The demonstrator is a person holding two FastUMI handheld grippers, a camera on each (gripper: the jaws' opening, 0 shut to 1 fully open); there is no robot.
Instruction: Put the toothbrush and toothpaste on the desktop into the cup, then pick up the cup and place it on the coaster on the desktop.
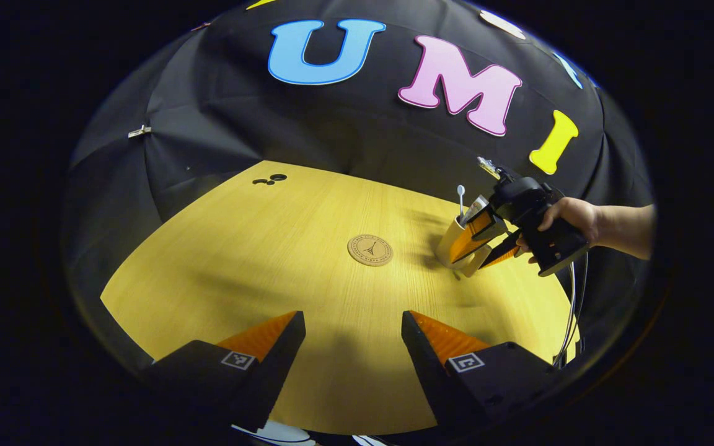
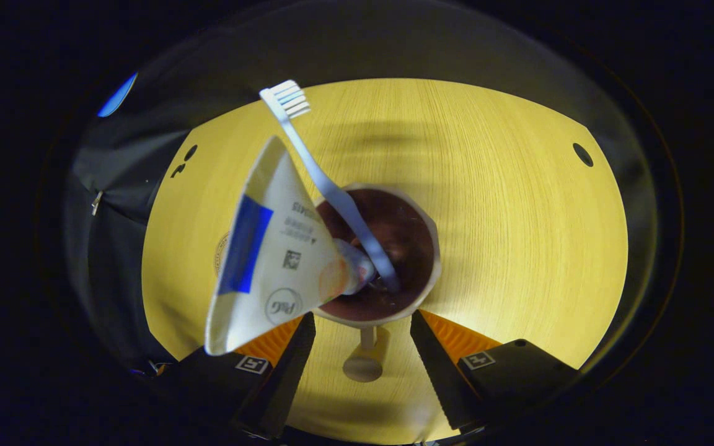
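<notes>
Cup [image 2: 388,260]: cream outside, dark inside, standing on the wooden surface [image 1: 307,248] toward its right side in your left gripper view. It holds both items. Its handle shows low between the fingers in your right gripper view.

Toothbrush [image 2: 326,179]: white, handle down in the cup, bristled head sticking up and out past the rim. In your left gripper view it [image 1: 460,197] shows as a thin white stem above the cup [image 1: 451,243].

Toothpaste [image 2: 270,260]: white tube with a blue patch, cap end down in the cup, flat crimped end leaning out over the rim toward your right gripper's left finger.

Coaster [image 1: 370,250]: round, tan, printed with a dark emblem, lying flat on the surface near the cup, not touching it.

Your right gripper [image 2: 362,331]: jaws spread, one finger on each side of the cup's handle; whether either touches cannot be told. In your left gripper view this gripper [image 1: 487,244] is at the cup, held by your hand [image 1: 564,217].

Your left gripper [image 1: 352,331]: jaws spread, nothing between them, over the near part of the surface, well apart from the cup.
</notes>
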